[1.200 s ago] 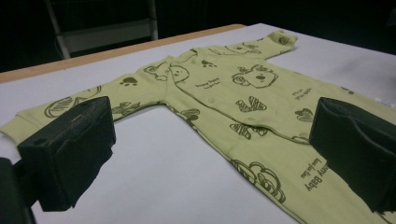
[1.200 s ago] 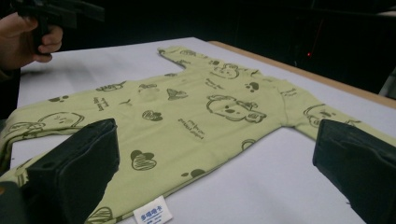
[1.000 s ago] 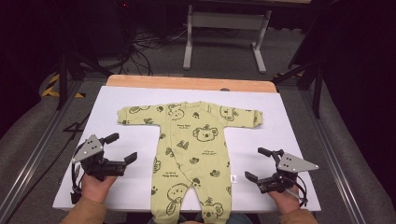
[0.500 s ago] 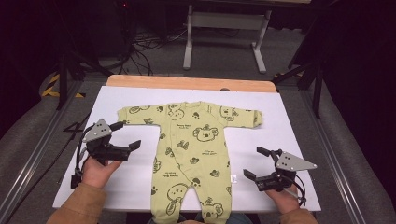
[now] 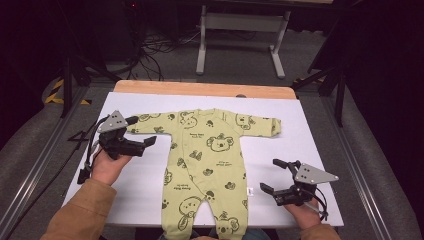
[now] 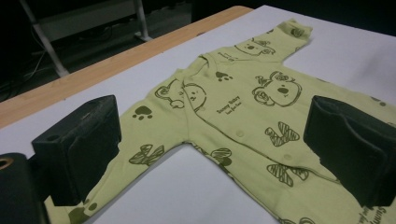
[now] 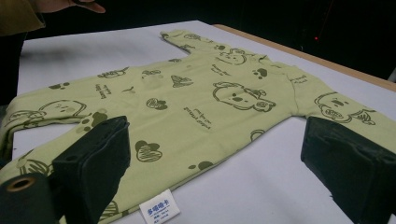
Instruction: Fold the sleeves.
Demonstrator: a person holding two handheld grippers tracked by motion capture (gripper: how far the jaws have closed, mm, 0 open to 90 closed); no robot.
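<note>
A yellow-green baby sleepsuit printed with dark koala faces and paw marks lies flat and face up on a white sheet that covers the bench. Its two sleeves spread out sideways toward the far edge and its legs point toward the person at the near edge. A small white label with blue print sticks out from the side seam near one leg.

The left tool is held in the person's left hand at the end of a tan sleeve. It sits just beside the cuff of the sleepsuit's left-hand sleeve, with its jaws wide apart and nothing between them. In the left gripper view the cuff lies close under one jaw, though whether they touch cannot be told.

The right tool sits over the sheet near the sleepsuit's lower right side, apart from the cloth. Its jaws stand wide and empty, having just been closing slightly.

No boxes, baskets or other containers stand on the bench.
</note>
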